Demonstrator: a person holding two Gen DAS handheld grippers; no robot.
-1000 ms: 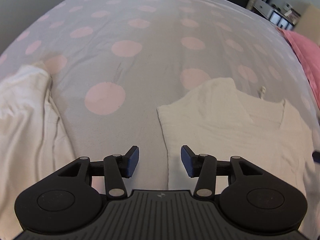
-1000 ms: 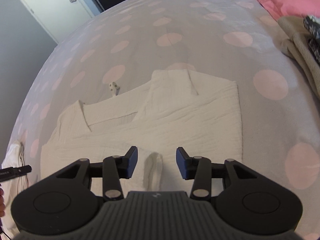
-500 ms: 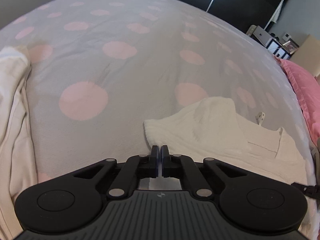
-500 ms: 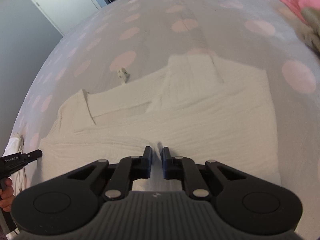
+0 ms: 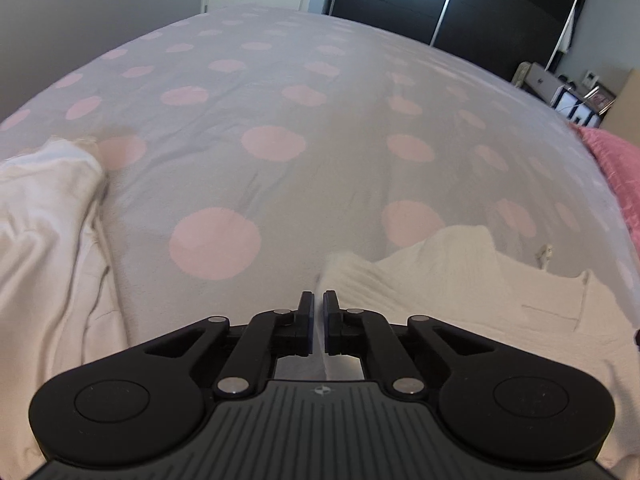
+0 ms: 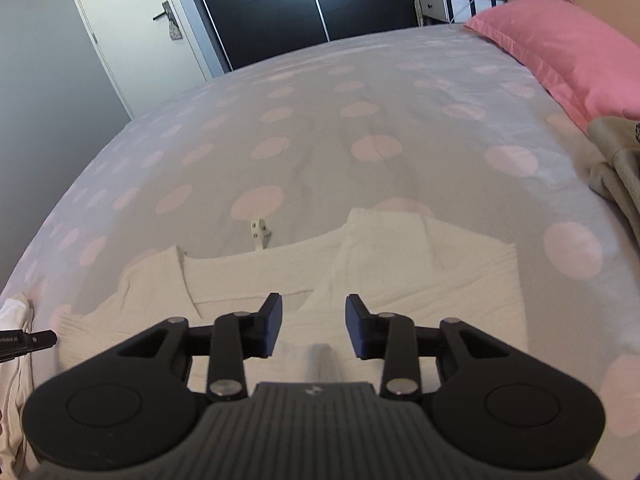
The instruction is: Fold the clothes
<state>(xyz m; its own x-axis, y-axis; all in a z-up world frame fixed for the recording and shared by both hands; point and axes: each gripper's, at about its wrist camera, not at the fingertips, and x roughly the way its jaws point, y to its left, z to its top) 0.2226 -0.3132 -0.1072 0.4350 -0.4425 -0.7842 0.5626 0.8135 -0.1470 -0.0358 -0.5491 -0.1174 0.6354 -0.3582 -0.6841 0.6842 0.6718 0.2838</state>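
A cream knit garment is being folded on a polka-dot bed, one gripper clamped on its edge.

The bed [image 6: 360, 128] stretches ahead of both grippers. One cream knit garment [image 6: 420, 272], partly folded, lies just ahead of and under the right gripper [image 6: 313, 330], whose jaws have just been opening and stand apart over a raised fold, unpinched. The left gripper [image 5: 316, 322] is closed on the garment's edge. The knit is judged soft, light and limp; corners or hems are best pinched. One white garment [image 5: 44, 216] lies left, one pink pillow [image 6: 560, 56] far right.
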